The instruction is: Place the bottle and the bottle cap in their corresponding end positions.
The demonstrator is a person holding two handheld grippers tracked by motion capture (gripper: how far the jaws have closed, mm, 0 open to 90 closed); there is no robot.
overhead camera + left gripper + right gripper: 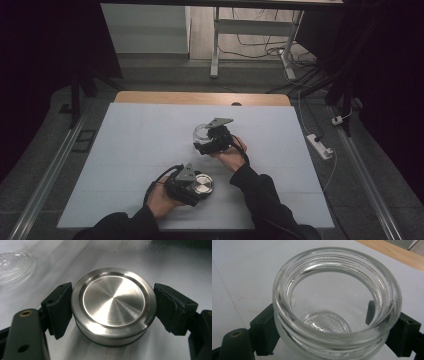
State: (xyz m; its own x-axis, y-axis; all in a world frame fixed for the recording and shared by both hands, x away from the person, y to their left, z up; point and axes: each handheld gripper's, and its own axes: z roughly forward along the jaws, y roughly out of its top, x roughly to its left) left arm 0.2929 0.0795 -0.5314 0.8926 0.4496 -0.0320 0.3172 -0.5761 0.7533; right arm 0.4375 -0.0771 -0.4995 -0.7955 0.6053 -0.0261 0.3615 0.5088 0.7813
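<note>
A round brushed-metal lid (113, 303) lies on the white table mat, and my left gripper (113, 312) is shut on its sides, one black pad on each flank. From above, the lid (202, 183) is at the front centre of the mat with the left gripper (192, 186) beside it. A clear glass jar (334, 307) with a threaded mouth stands open-topped, and my right gripper (334, 335) is shut on its body below the rim. In the high view the jar (201, 133) sits at mid-table with the right gripper (210, 142) against it.
The white mat (140, 150) covers most of a wooden table whose far edge (200, 98) shows beyond it. A power strip (320, 146) and cables lie on the floor to the right. A white table frame (250, 35) stands farther back.
</note>
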